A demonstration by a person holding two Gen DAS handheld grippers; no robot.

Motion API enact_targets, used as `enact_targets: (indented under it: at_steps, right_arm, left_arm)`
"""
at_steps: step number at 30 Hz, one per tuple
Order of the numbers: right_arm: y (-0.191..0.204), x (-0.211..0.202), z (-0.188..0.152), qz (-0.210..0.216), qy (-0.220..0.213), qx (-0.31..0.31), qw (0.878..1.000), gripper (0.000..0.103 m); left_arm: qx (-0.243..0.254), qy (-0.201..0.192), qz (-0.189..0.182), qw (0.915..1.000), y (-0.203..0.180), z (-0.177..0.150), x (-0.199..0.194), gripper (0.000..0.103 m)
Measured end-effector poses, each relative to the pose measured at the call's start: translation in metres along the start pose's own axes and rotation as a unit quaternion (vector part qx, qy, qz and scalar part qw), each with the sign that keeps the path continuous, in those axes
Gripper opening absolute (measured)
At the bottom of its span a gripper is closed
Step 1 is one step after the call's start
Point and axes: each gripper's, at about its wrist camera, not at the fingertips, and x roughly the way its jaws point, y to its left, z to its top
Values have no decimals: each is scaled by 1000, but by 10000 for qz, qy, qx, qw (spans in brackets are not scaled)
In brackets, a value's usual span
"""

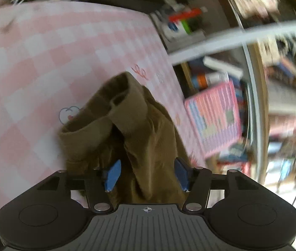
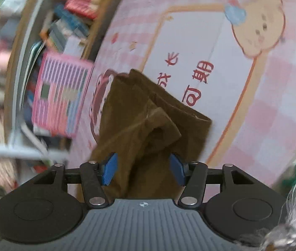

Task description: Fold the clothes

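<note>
While both claws are carrying the brown garment (image 1: pixel 135 129) above the pink checked desk (image 1: pixel 43 62), the left claw (image 1: pixel 146 173) and the right claw (image 2: pixel 142 170) are each standing spread, with bunched cloth filling the gap and no firm pinch visible. Judging from this, the cloth is risking slipping free. Blurred surroundings are suggesting fast motion, which is compounding that risk.

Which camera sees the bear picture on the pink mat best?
The right wrist view. There the cartoon bear face shows whole on the pink checked mat, beyond the brown garment. The left wrist view shows only checks and small doodles on the mat, no bear.
</note>
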Motion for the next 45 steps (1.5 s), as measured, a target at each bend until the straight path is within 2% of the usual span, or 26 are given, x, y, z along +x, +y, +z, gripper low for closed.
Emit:
enact_targets:
  at_steps: [5, 8, 15, 16, 17, 18, 19, 20, 21, 23, 26, 28, 29, 30, 32, 34, 37, 39, 41, 42, 45]
  right_arm:
    - [-2, 29, 19, -132, 222, 438, 9987, 53]
    - [1, 41, 30, -65, 386, 514, 9979, 53]
    - [-3, 59, 43, -121, 661, 714, 9952, 41]
    - [-3, 60, 45, -151, 686, 716, 9950, 40]
    - [-3, 60, 47, -205, 691, 713, 9948, 35]
    - [-3, 61, 48, -262, 693, 707, 9947, 25]
    - [-1, 62, 50, -321, 670, 678, 9949, 18]
    - [4, 63, 53, -326, 630, 633, 9955, 10]
    - [9, 65, 56, -331, 591, 587, 9960, 8]
    - [29, 65, 63, -156, 469, 369, 9981, 7]
    - [88, 44, 74, 788, 99, -457, 9958, 7]
    - [118, 15, 76, 1421, -195, -1044, 9841, 7]
    - [115, 8, 76, 1441, -191, -1121, 9830, 7]
    - [113, 0, 75, 1462, -187, -1198, 9818, 7]
    - [106, -13, 73, 1454, -160, -1318, 9804, 7]
    - [67, 6, 64, 745, 154, -954, 9925, 7]
    - [10, 32, 50, -286, 601, -416, 9969, 7]
    - [1, 36, 46, -374, 594, -326, 9970, 7]
    - [7, 37, 48, -305, 553, -393, 9972, 7]
    - [16, 36, 50, -196, 512, -501, 9972, 7]
    - [65, 11, 56, 540, 213, -1162, 9915, 7]
  left_arm:
    - [-480, -404, 85, 9980, 2, 1, -4, 56]
    - [-600, -555, 117, 9966, -2, 0, -6, 56]
    - [-693, -649, 451, 9945, -12, -15, 13, 53]
    - [-668, -685, 505, 9941, -13, -16, 16, 49]
    - [-643, -744, 527, 9938, -15, -17, 19, 40]
    - [-612, -785, 554, 9935, -16, -16, 22, 19]
    - [-579, -813, 590, 9933, -18, -14, 24, 8]
    - [-530, -863, 582, 9931, -21, -12, 26, 7]
    - [-475, -925, 552, 9930, -26, -9, 27, 4]
    - [-280, -1042, 191, 9940, -44, -2, 23, 3]
    - [161, -1129, -493, 9923, -75, 3, 3, 2]
    - [423, -1148, -829, 9890, -89, 2, -13, 3]
    - [509, -1155, -891, 9880, -91, 0, -22, 3]
    - [463, -1106, -799, 9896, -83, -4, -23, 3]
    - [237, -951, -461, 9941, -57, -12, -19, 3]
    - [12, -794, -121, 9968, -31, -20, -14, 3]
    - [-327, -556, 388, 9972, 8, -31, -8, 3]
    - [-454, -543, 484, 9963, 17, -34, -6, 3]
    - [-381, -565, 388, 9969, 8, -31, -6, 3]
    - [-283, -590, 270, 9975, -2, -28, -7, 3]
    - [66, -702, -115, 9974, -35, -20, -16, 3]
